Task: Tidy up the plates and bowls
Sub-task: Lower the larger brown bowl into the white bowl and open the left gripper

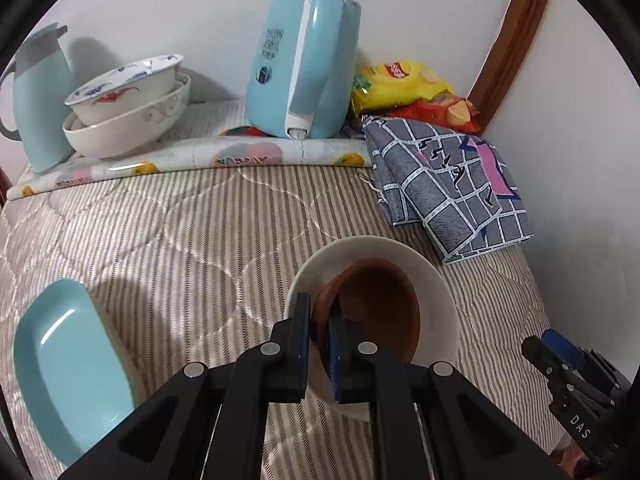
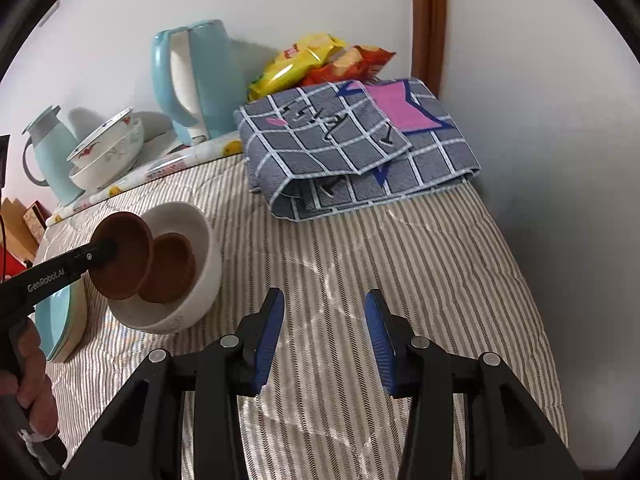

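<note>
Two brown bowls show only from my right; left hand-held gripper pinches one over the white bowl, right hand-held gripper gapes empty.

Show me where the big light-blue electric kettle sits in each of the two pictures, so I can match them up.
Left wrist view: the kettle stands top centre, against the wall.
Right wrist view: the kettle is upper left of centre.
Shared landmark: the yellow snack bag lies just to its right in both views.
</note>
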{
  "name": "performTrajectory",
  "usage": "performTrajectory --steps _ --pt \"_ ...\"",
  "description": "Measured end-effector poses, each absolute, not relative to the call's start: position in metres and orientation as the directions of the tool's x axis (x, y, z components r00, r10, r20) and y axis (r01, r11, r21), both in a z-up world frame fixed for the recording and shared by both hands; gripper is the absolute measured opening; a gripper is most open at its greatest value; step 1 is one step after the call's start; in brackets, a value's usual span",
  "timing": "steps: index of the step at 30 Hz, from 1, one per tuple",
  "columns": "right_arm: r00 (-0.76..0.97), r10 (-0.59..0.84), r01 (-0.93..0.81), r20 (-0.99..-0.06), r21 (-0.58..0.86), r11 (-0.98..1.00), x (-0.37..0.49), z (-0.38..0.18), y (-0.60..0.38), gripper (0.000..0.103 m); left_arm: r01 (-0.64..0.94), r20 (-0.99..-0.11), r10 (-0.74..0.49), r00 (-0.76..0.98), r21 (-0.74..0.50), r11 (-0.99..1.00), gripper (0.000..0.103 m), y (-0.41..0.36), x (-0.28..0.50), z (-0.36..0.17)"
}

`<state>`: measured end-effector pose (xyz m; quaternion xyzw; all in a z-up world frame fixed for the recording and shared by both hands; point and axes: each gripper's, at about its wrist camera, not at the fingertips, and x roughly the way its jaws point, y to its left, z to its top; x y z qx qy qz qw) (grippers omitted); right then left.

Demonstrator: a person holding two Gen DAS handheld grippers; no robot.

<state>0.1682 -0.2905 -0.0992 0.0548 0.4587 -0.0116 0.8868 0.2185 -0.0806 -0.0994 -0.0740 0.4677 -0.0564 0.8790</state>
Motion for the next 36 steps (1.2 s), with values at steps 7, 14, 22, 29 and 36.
performTrajectory --steps 7,14,22,29,36 --pt "0.568 0.034 0.085 -0.822 0.099 0.991 0.173 -0.106 -0.296 0.042 0.038 -0.828 -0.182 0.531 -0.191 0.981 0.008 -0.086 0.23 -0.11" --pt "0.576 0.046 0.058 -0.816 0.097 0.994 0.176 -0.104 -0.288 0.042 0.034 -0.839 -0.197 0.507 -0.208 0.977 0.008 -0.086 0.236 -0.119" --pt "0.574 0.042 0.035 -0.818 0.075 0.997 0.176 -0.102 -0.28 0.042 0.038 -0.838 -0.237 0.492 -0.251 0.967 0.01 -0.084 0.238 -0.121" --pt "0.573 0.048 0.026 -0.818 0.077 0.997 0.177 -0.101 -0.276 0.042 0.047 -0.842 -0.246 0.48 -0.255 0.966 0.011 -0.082 0.237 -0.12" --pt "0.584 0.06 0.006 -0.81 0.078 0.997 0.177 -0.094 -0.264 0.042 0.065 -0.832 -0.228 0.506 -0.227 0.972 0.025 -0.083 0.229 -0.104"
